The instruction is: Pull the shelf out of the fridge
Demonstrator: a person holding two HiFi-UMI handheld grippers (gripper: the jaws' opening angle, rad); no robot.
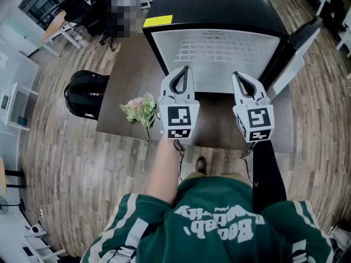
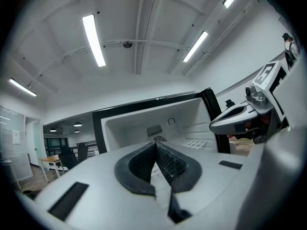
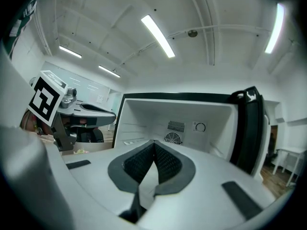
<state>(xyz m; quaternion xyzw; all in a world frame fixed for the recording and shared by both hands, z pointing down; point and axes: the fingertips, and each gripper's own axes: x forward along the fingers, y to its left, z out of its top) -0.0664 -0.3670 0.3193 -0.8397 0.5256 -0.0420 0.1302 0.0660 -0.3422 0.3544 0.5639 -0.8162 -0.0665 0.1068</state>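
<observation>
**Dark table [image 1: 129, 75], fridge [image 1: 219, 4] standing open**

We hold the left gripper [image 1: 185, 68] and right gripper [image 1: 236, 74] with jaws together and nothing between them, side by side before the fridge opening. The shelf [image 1: 214, 51] sits inside. Flowers [image 1: 140, 109] lie left of the grippers.

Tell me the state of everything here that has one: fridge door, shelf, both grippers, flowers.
Fridge door: open, swung to the right.
Shelf: inside the fridge, not pulled out.
Left gripper: shut, empty.
Right gripper: shut, empty.
Flowers: lying on the table.
</observation>
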